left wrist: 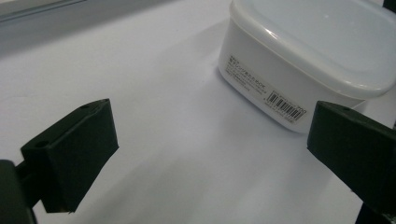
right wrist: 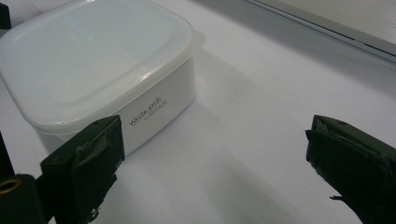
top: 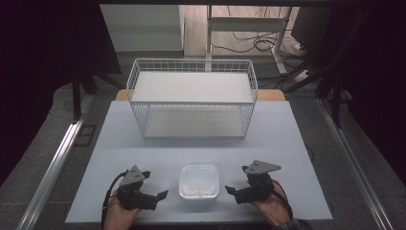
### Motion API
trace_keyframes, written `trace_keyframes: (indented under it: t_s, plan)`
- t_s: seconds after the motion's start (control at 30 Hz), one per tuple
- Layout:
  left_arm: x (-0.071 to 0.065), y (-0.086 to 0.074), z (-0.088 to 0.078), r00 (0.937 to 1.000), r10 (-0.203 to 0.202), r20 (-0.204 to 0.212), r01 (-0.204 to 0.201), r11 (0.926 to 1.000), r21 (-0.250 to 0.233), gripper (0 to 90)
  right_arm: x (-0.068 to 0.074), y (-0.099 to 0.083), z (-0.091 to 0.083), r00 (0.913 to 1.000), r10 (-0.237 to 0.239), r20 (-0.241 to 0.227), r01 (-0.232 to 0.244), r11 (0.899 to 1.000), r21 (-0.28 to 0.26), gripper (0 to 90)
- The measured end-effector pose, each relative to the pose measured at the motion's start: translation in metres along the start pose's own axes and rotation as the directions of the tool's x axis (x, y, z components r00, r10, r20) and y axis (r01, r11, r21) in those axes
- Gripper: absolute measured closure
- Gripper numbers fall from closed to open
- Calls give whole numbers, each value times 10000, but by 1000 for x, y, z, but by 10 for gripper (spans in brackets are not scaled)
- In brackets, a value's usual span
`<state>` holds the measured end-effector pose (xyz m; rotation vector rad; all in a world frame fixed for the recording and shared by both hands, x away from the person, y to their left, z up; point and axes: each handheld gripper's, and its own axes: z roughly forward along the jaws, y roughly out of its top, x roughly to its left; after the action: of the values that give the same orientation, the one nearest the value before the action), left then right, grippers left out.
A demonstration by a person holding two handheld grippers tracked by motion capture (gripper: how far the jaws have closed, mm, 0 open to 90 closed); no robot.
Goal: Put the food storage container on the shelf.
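A white square plastic container (top: 198,181) with a translucent lid sits near the table's front edge, between my two grippers. My left gripper (top: 155,184) lies just to its left, jaws wide apart and pointing toward it, holding nothing. My right gripper (top: 237,179) lies just to its right, also open and empty. In the left gripper view, the container (left wrist: 308,46) with its barcode label stands ahead and to the right of the open left gripper (left wrist: 212,140). In the right gripper view, the container (right wrist: 93,60) stands ahead and to the left of the open right gripper (right wrist: 215,158), close behind its left jaw.
A white two-tier wire basket (top: 191,98) stands at the back of the pale table (top: 287,143). Bare tabletop lies between basket and container. Metal rails run along both sides of the table. Desk legs and cables lie on the floor beyond.
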<state>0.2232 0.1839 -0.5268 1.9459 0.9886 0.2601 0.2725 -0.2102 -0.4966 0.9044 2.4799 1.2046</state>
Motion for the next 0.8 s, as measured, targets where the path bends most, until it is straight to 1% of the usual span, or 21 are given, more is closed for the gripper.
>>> trace_keyframes:
  t_s: [0.03,0.1,0.17,0.27,0.33,0.43,0.47,0.53,0.6,0.63,0.67,0.7,0.77,0.8]
  plan:
    - [0,0,1,9999,-70,133,70,10000,-21,10,0,0,0,10000,11,-11,-11,10000,13,40]
    - [0,1,2,9986,-284,457,279,9995,111,8,0,1,0,10000,10,-34,-10,10000,24,39]
    - [-2,3,3,9976,-282,626,266,9993,274,25,1,2,-1,10000,6,-55,-6,10000,37,40]
    - [-6,5,5,9980,-131,624,106,9991,399,27,2,4,-1,9999,31,-96,-31,10000,-46,39]
    - [-10,7,6,9982,-82,595,53,9988,478,22,3,7,-3,10000,50,-13,-50,9999,-108,38]
    - [-15,13,6,9973,25,729,-58,9990,448,18,7,12,-4,9999,145,-31,-145,9998,-107,16]
    - [-18,16,6,9974,129,712,-161,9988,454,17,8,14,-5,9999,148,-35,-148,9998,-100,11]
    - [-22,21,7,9975,268,650,-299,9985,466,18,11,18,-5,9994,311,-154,-312,9995,-71,7]
    - [-27,26,9,9961,560,683,-600,9965,581,17,13,21,-4,9988,382,-292,-381,9993,21,7]
    - [-29,29,11,9955,673,667,-717,9952,660,17,14,23,-3,9987,385,-334,-383,9992,76,17]
    - [-29,29,11,9955,673,667,-717,9952,660,25,14,23,-3,9987,385,-334,-383,9992,76,17]
    - [-32,33,14,9950,722,696,-774,9942,753,25,15,24,-3,9984,401,-396,-396,9991,122,31]
    - [-34,38,17,9945,759,716,-818,9931,838,48,17,29,0,9963,552,-651,-542,9984,180,70]
    - [-34,40,19,9947,744,716,-804,9932,847,62,18,30,1,9960,546,-702,-533,9984,200,89]
